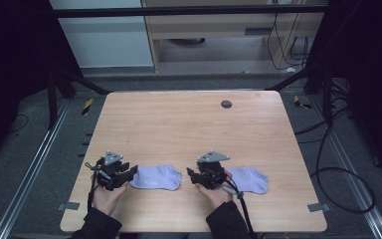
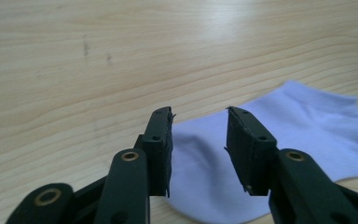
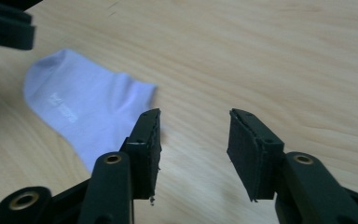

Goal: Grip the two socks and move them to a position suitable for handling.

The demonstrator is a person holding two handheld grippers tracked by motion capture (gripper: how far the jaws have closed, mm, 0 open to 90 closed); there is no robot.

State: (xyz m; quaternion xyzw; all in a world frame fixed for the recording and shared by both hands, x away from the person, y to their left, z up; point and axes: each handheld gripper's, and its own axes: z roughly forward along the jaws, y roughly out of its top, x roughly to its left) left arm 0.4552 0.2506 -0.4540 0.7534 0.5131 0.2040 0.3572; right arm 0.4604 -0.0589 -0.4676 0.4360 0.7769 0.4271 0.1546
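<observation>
Two pale lilac socks lie flat near the front edge of the wooden counter [image 1: 189, 124]. The left sock [image 1: 156, 178] sits just right of the left claw [image 1: 132, 174], whose jaws stand apart over its near end without pressing it. The right sock [image 1: 249, 179] lies just right of the right hand, partly behind it. The right claw [image 1: 191, 175] points left, jaws apart over bare wood, with nothing between them, the left sock just beyond its tips.

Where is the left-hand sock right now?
In the high view the left sock lies flat near the table's front edge, between both tongs, just right of the left tongs.
</observation>
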